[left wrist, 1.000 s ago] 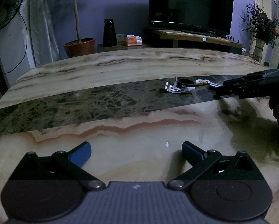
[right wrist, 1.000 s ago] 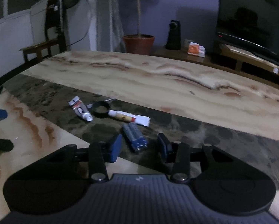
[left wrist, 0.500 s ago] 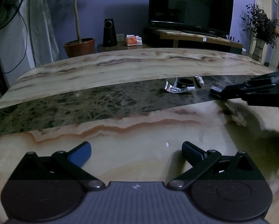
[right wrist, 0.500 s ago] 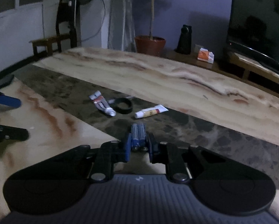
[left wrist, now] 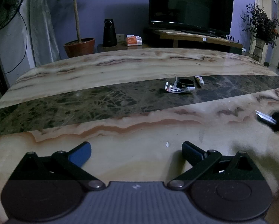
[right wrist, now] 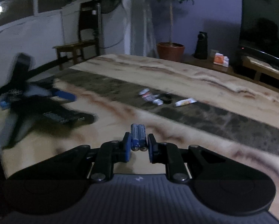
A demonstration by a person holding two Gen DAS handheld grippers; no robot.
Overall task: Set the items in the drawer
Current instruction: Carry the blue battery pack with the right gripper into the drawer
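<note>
Right gripper (right wrist: 139,147) jaws clamped on 2 batteries (right wrist: 138,137) | left gripper (left wrist: 136,151) jaws wide, empty

Beyond your work area you have a dark television (left wrist: 190,5) on a low wooden stand (left wrist: 199,38). A black speaker (left wrist: 109,32) stands left of it, with an orange and white packet (left wrist: 133,40) just beside the speaker. A potted tree (left wrist: 79,46) sits in a terracotta pot further left, next to a pale hanging curtain (left wrist: 43,28). A standing fan (left wrist: 4,1) occupies the far left corner. A vase of dark flowers (left wrist: 260,29) stands at far right. A wooden chair (right wrist: 79,43) shows in your right wrist view.
</note>
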